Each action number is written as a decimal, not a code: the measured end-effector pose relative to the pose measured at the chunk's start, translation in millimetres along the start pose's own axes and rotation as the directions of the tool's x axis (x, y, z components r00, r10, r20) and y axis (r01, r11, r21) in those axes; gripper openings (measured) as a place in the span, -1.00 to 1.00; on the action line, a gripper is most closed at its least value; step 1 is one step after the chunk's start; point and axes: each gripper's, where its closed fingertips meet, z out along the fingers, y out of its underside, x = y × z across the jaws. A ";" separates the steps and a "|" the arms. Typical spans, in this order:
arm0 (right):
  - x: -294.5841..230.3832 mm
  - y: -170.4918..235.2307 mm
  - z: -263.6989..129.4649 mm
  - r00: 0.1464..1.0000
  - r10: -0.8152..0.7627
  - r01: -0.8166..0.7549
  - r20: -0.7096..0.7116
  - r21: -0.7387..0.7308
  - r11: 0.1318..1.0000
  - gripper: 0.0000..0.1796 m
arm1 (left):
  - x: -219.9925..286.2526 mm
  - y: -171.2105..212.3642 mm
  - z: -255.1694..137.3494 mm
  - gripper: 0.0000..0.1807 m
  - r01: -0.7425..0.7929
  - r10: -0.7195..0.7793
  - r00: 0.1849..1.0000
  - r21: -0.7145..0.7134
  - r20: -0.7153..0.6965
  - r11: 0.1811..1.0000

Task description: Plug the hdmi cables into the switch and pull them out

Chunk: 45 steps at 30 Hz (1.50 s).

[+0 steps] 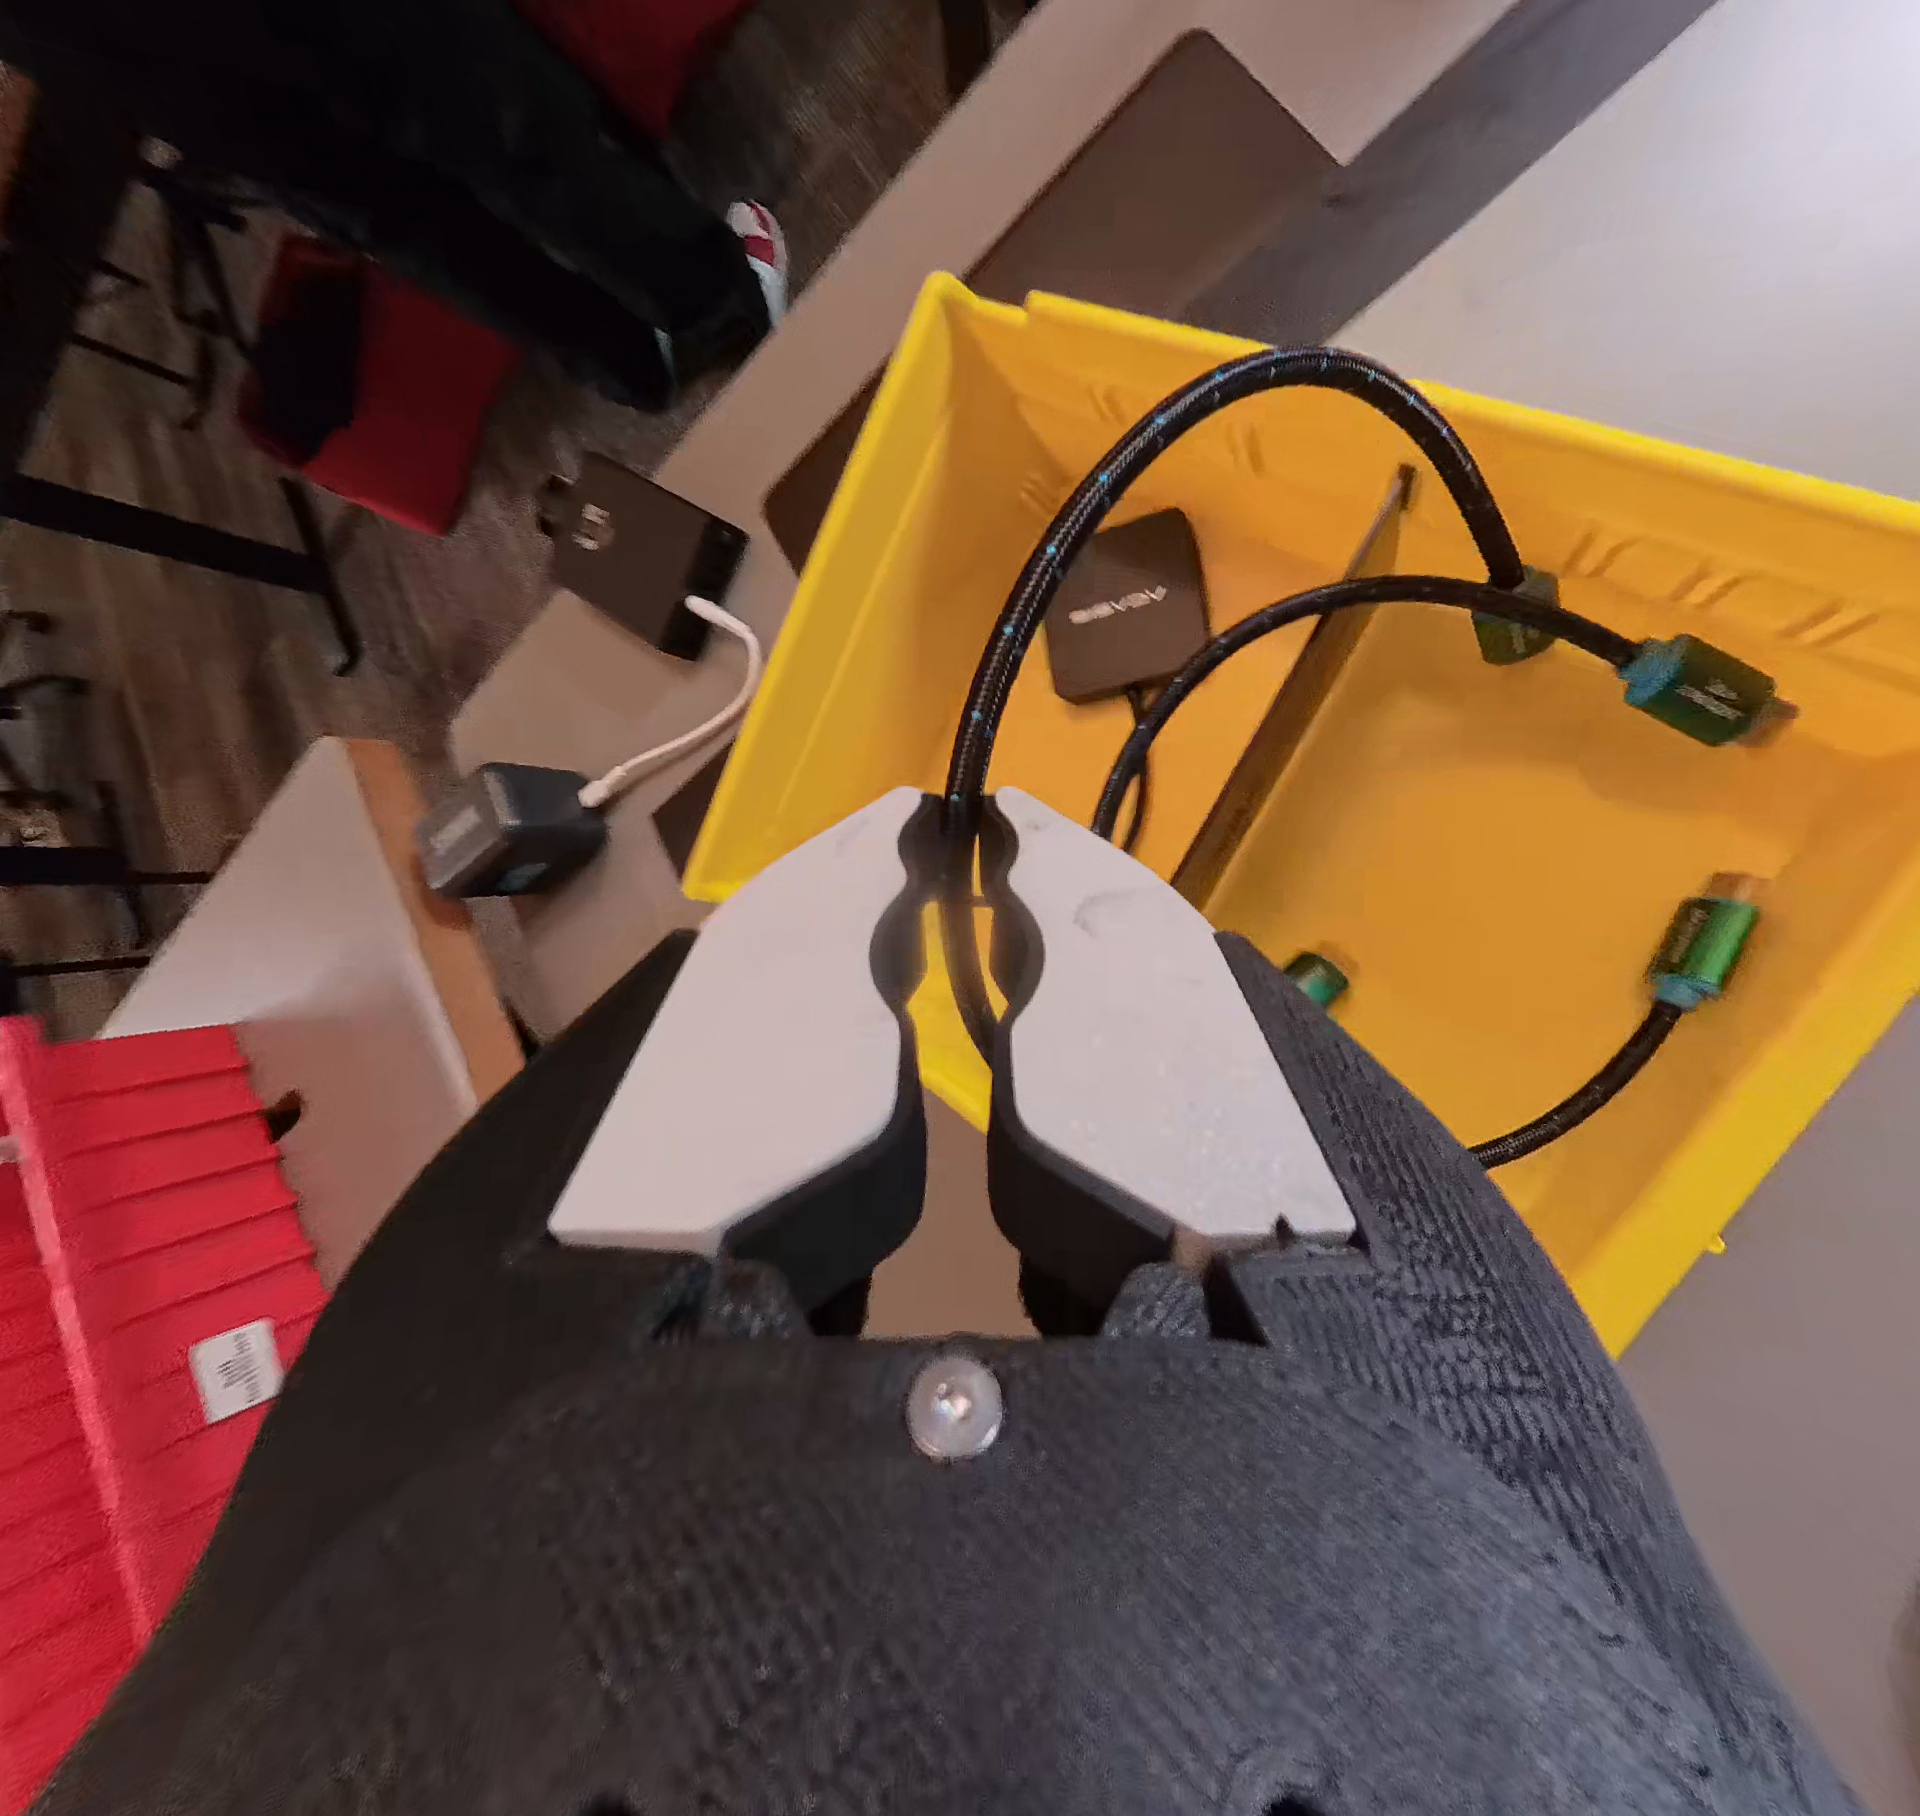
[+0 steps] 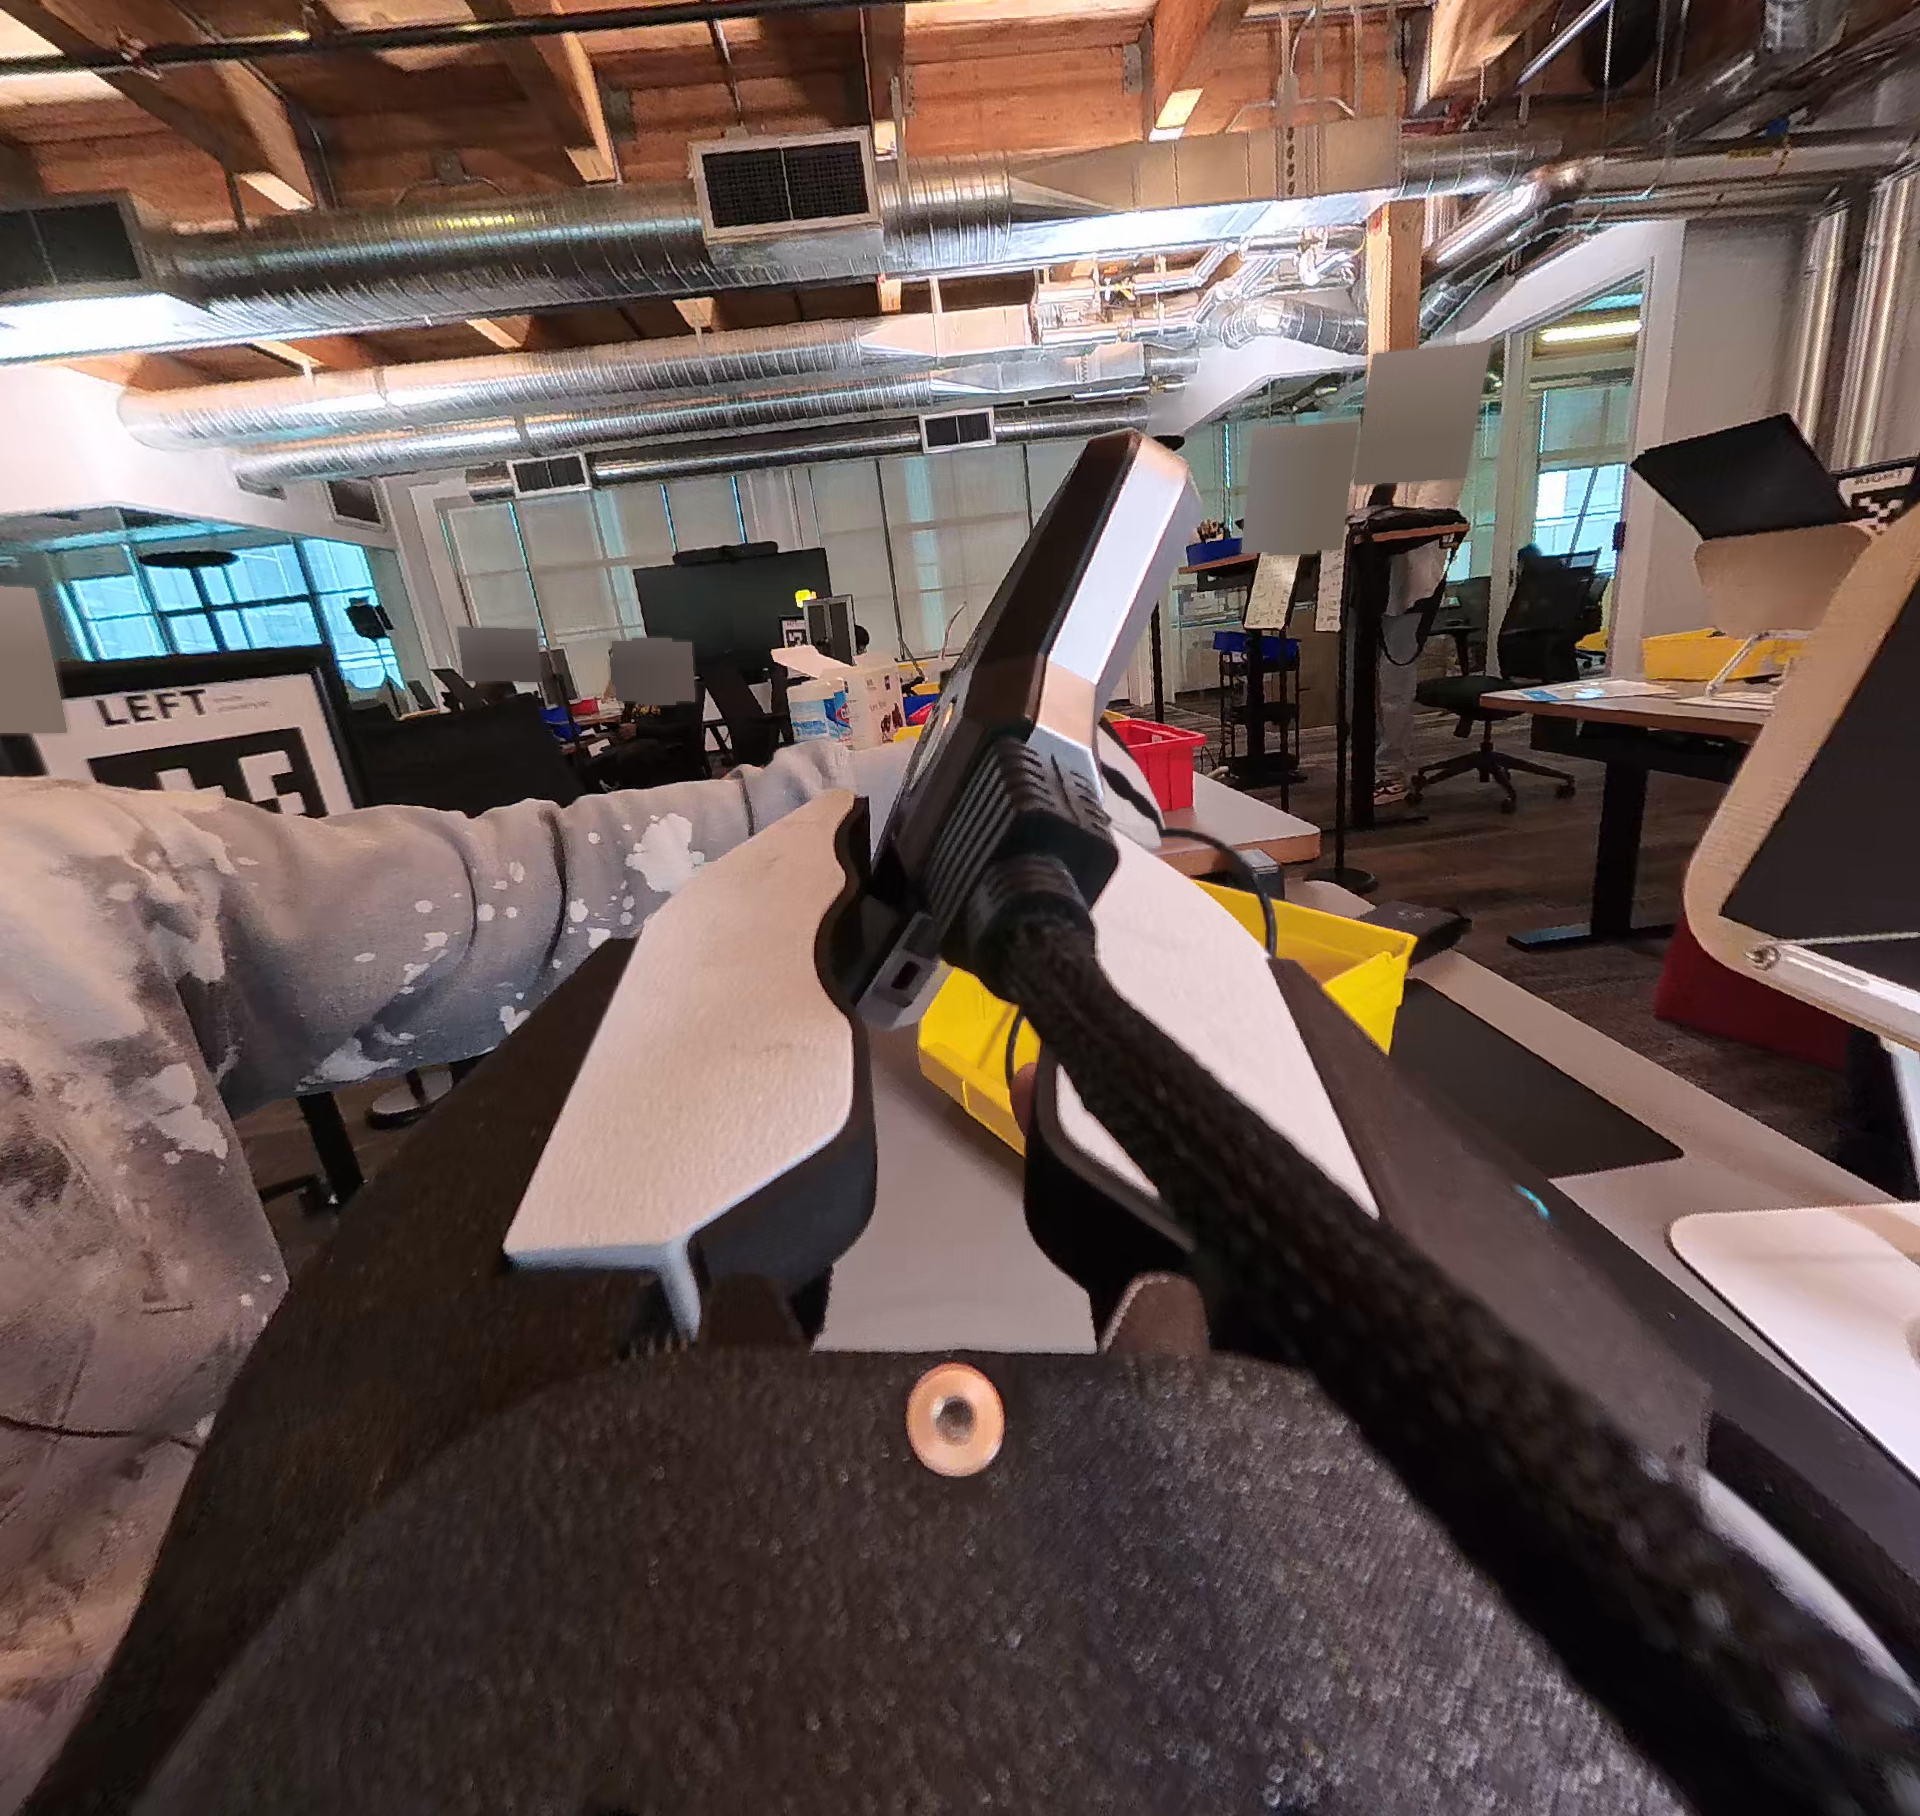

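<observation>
Both grippers grip: left gripper (image 1: 964, 821) pinches braided cable (image 1: 1049, 561); right gripper (image 2: 971, 893) clamps switch (image 2: 1039, 644).

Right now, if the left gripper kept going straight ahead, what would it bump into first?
Probably the yellow bin. The left gripper, shut on a black cable, points toward its near wall, with a small black box inside beyond. Depth is hard to judge.

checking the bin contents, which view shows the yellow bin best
The left wrist view: it looks down into the yellow bin, showing its divider and cables. The right wrist view shows only a strip of its wall behind the gripper.
</observation>
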 end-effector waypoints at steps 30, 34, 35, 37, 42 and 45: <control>-12.1 -35.8 -24.3 0.998 -0.049 0.052 -0.030 0.084 0.995 -0.67 | 111.8 -89.6 -151.2 -0.92 0.427 -0.224 0.836 0.337 -0.500 0.839; -8.4 -38.8 -32.0 0.998 -0.045 0.049 -0.047 0.085 0.995 -0.67 | 182.4 -54.1 -110.9 -0.91 0.608 -0.319 0.620 0.182 -0.717 0.773; -7.4 -39.4 -33.5 0.998 -0.044 0.049 -0.052 0.087 0.995 -0.67 | 197.4 -43.7 -100.4 -0.91 0.641 -0.347 0.567 0.136 -0.747 0.755; -5.5 -40.1 -36.1 0.997 -0.042 0.047 -0.057 0.091 0.995 -0.67 | 222.0 -22.1 -79.9 -0.92 0.685 -0.399 0.498 0.067 -0.769 0.725; -1.4 -39.1 -37.8 0.998 -0.027 0.033 -0.062 0.097 0.995 -0.67 | 254.4 20.1 -51.8 -0.92 0.753 -0.489 0.435 0.008 -0.756 0.658; -1.8 -36.6 -34.9 0.998 -0.023 0.028 -0.054 0.091 0.995 -0.67 | 264.0 36.6 -46.9 -0.92 0.753 -0.508 0.451 0.008 -0.734 0.658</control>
